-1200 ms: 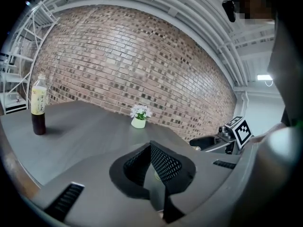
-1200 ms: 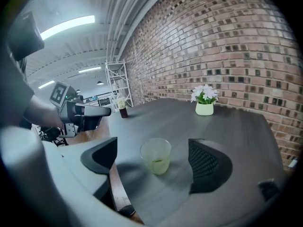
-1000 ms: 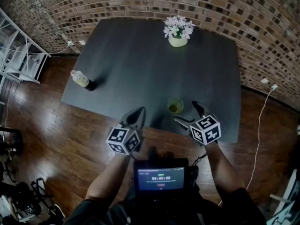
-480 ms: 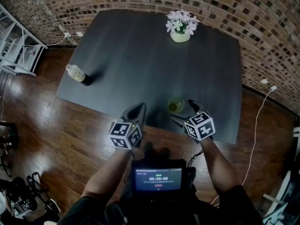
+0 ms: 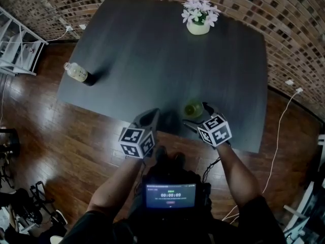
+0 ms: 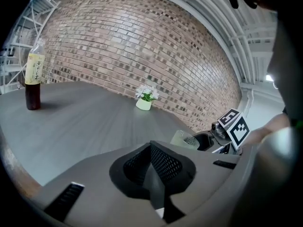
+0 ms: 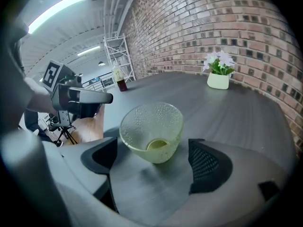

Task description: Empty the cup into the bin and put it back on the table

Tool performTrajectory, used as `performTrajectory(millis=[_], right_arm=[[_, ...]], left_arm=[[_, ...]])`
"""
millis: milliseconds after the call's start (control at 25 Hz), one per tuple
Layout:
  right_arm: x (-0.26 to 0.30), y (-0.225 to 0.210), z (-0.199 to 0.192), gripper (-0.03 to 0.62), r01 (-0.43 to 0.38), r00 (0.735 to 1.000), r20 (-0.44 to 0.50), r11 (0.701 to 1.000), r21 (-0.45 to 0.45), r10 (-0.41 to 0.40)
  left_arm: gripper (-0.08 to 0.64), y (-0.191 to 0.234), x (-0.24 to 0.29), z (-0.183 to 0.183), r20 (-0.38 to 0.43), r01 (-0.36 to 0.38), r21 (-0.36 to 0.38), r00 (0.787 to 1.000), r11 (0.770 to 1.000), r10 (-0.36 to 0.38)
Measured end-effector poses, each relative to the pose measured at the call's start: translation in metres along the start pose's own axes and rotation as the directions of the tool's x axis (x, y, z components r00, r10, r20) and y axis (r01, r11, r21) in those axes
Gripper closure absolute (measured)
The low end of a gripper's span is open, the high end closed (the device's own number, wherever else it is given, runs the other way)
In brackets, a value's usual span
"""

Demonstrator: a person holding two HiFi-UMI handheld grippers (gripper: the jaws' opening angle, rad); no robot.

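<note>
With your right gripper (image 7: 154, 161) jaws apart flanking the dimpled pale-green glass cup (image 7: 151, 131) at the dark table (image 7: 251, 117) near edge, centre it and close gently; left gripper (image 6: 154, 169) jaws together, idle

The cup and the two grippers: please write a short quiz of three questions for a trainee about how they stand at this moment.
1. True or false: the right gripper is shut on the cup.
2. Which thing stands nearest the far edge of the table, by the brick wall? A) the bottle B) the flower pot C) the cup
3. Fill the gap: the jaws of the left gripper are ____.

Key
1. False: its jaws are apart, and the cup stands free between them.
2. B
3. together (shut, with nothing between them)
</note>
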State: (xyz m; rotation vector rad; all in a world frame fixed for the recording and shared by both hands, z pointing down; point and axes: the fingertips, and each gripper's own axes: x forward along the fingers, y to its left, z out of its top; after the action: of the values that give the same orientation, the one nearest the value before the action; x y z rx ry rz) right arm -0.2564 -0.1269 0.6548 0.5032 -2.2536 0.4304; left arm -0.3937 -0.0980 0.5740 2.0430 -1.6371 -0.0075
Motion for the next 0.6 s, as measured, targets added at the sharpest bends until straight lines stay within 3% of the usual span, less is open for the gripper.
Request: performTrajectory(millis=[600], right_arm=[[0.020, 0.000, 0.005, 0.114, -0.001, 0.990, 0.141, 1.000, -0.012, 0.003]], left_arm=[[0.566, 0.001, 0.007, -0.013, -0.006, 0.022, -0.008, 1.000, 1.000, -0.022]])
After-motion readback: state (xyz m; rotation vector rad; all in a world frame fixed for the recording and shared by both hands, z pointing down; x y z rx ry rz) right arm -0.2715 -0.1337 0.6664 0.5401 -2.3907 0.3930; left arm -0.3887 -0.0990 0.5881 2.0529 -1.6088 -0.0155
